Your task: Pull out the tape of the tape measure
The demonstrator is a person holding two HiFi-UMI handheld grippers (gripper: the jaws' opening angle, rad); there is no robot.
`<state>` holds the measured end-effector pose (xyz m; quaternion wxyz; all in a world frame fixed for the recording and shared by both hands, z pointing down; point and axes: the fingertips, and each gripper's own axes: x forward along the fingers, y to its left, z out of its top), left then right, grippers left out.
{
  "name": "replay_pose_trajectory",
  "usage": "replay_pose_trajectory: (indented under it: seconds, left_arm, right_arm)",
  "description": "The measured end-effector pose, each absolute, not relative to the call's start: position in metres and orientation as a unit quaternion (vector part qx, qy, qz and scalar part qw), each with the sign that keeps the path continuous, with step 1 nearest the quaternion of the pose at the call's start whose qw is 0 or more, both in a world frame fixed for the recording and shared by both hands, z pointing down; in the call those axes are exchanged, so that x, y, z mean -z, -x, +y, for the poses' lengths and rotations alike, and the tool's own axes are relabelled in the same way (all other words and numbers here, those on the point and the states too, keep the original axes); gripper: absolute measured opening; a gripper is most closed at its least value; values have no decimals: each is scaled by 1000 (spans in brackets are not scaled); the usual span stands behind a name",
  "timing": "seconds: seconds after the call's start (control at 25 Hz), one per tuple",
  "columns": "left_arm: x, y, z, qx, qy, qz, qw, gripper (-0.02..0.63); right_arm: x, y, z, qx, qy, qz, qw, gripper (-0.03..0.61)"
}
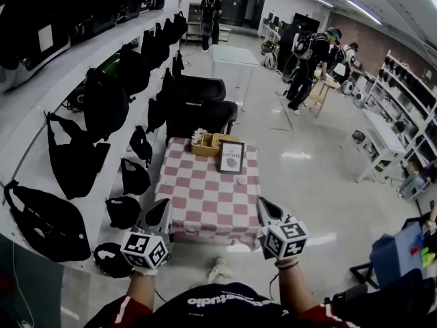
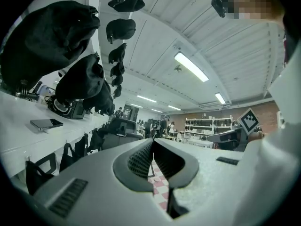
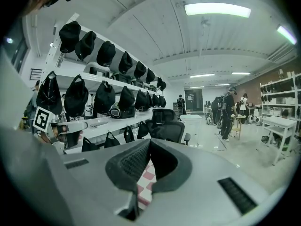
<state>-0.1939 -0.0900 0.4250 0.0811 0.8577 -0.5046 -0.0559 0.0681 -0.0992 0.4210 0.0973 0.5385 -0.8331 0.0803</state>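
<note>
No tape measure can be made out in any view. A small table with a pink-and-white checked cloth [image 1: 205, 200] stands just ahead of me. My left gripper [image 1: 162, 212] is held at its near left corner and my right gripper [image 1: 266, 208] at its near right corner, both above the cloth's front edge. In the left gripper view the left gripper [image 2: 153, 141] has its ribbed pads meeting at the tips, with nothing between them. The right gripper [image 3: 149, 141] is shut and empty in the same way. Both point level across the table.
A wooden basket [image 1: 207, 144] and a framed sign [image 1: 231, 157] stand at the table's far edge. Black office chairs [image 1: 198, 104] sit behind it. Black bags [image 1: 75, 159] hang along the left wall. People [image 1: 307, 60] stand far back; white shelving [image 1: 399, 108] lines the right.
</note>
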Motion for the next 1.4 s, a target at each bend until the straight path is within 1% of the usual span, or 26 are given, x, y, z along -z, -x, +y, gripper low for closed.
replay_pose_trajectory:
  seconds: [0.92, 1.28, 1.4]
  left_arm:
    - [-405, 129, -214, 42, -868, -492, 51, 8]
    - [-413, 114, -240, 33, -871, -486, 61, 6]
    - [-419, 110, -245, 30, -871, -486, 66, 6]
  right_arm:
    - [-420, -117, -217, -87, -535, -837, 73, -3]
    - [-429, -123, -240, -70, -535, -839, 78, -3]
    - [-433, -126, -248, -64, -532, -840, 85, 11]
